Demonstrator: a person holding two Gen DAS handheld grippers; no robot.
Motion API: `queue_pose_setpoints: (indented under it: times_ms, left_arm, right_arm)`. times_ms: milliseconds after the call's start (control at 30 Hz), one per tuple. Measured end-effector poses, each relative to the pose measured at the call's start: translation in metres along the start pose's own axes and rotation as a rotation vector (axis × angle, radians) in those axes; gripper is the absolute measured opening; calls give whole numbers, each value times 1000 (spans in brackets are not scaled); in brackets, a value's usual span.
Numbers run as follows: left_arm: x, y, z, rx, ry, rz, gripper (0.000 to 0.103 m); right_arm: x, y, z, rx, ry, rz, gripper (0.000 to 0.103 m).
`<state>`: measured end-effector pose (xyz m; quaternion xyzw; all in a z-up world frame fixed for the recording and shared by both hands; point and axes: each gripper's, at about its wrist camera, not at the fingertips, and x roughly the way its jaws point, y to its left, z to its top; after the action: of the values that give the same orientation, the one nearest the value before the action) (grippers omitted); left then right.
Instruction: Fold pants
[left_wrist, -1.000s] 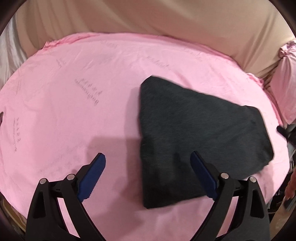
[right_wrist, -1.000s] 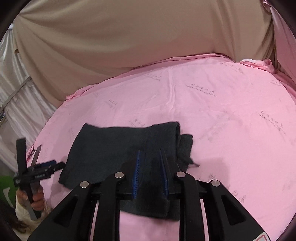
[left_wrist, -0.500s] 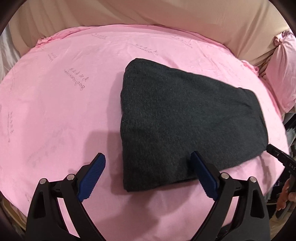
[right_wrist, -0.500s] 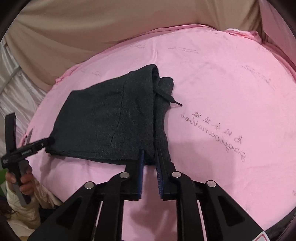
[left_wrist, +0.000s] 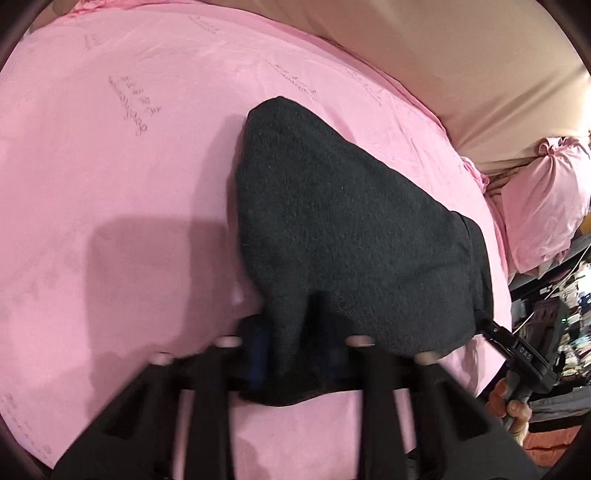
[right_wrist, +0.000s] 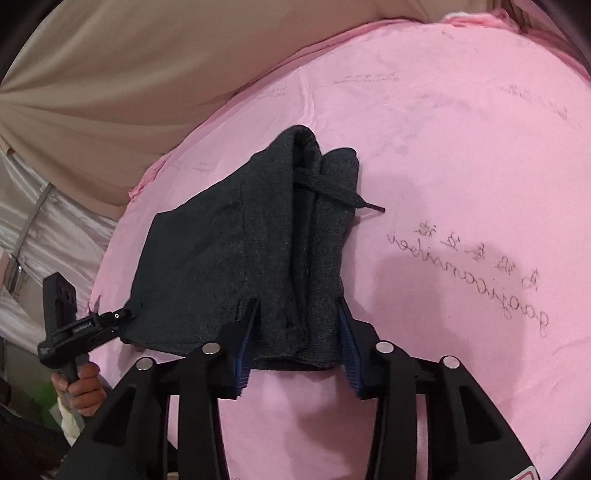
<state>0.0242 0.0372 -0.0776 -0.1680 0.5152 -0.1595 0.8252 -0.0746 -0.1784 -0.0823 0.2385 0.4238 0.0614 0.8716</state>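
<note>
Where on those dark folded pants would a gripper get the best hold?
Probably the thick waistband end of the pants, approached from the near edge. There the stacked layers form a bulky roll lying between the open right gripper fingers, so one pinch could catch every layer.

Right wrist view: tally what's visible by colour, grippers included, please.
Dark grey: 1, the folded pants
Pink: 1, the sheet under them
Beige: 1, the backdrop cloth
Black with blue pads: 2, the right gripper, jaws open around the pants' near edge, and the left gripper at their far corner
Total: 5
</note>
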Motion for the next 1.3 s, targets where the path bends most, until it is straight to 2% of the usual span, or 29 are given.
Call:
queue_pose_setpoints:
  times_ms: [100, 167, 267, 300, 367, 400, 433, 567, 667, 700, 767, 800, 833, 867, 900, 933, 967, 1067, 1200, 1267, 1300]
  left_arm:
    - [-26, -2, -6, 12, -11, -28, 10]
    - [-36, -2, -14, 32, 8, -38, 10]
    - [-25, 6, -29, 64, 63, 27, 17]
    - [-19, 7, -30, 65, 67, 35, 21]
    - [-18, 12, -31, 26, 52, 47, 38]
    - [-20, 14, -30, 7, 40, 43, 60]
    - [-21, 15, -29, -1, 33, 24, 78]
    - [-12, 12, -27, -4, 38, -42, 88]
    - [-6, 3, -24, 7, 18, -57, 89]
    - [-4, 2, -21, 4, 15, -72, 88]
    - [2, 0, -17, 18, 24, -111, 78]
    - [4, -1, -16, 20, 18, -100, 70]
    - [6, -3, -14, 24, 13, -89, 50]
    - [9, -3, -11, 24, 19, -64, 42]
    - [10, 2, -7, -1, 27, -70, 31]
    - [10, 6, -4, -29, 42, -99, 22]
    - [9, 9, -3, -44, 48, -114, 19]
    - [-10, 4, -4, -25, 25, -104, 10]
    - [-40, 0, -21, 9, 43, -121, 9]
    - [-32, 3, -29, 10, 79, -90, 10]
    - [-23, 7, -33, 8, 99, -72, 13]
  right_arm:
    - [-32, 12, -9, -21, -14, 29, 30]
    - [-42, 14, -20, -41, 4, 14, 30]
    - [-20, -2, -41, -24, 101, -55, 37]
    - [-19, -7, -44, 6, 90, -30, 45]
    - [-22, -13, -46, 64, 84, 2, 50]
    - [-24, -13, -45, 67, 77, 0, 55]
    - [-24, -13, -44, 64, 70, -3, 63]
    - [-14, -15, -38, 83, 84, 57, 66]
    - [-7, -12, -33, 79, 65, 76, 72]
    - [-4, -10, -30, 76, 61, 74, 72]
    - [1, -7, -28, 64, 60, 90, 73]
    - [9, 0, -24, 65, 56, 92, 73]
    - [11, 2, -23, 57, 46, 90, 70]
    - [13, 4, -22, 44, 45, 78, 61]
    - [15, 7, -21, 30, 37, 58, 53]
    - [15, 10, -18, 30, 35, 63, 41]
    - [14, 12, -17, 34, 31, 75, 32]
    - [-5, 20, -16, 19, 26, 87, 30]
    - [-18, 20, -30, 8, 78, 85, 30]
    - [-6, 12, -39, 23, 124, 60, 34]
    - [-5, 6, -41, 50, 127, 72, 39]
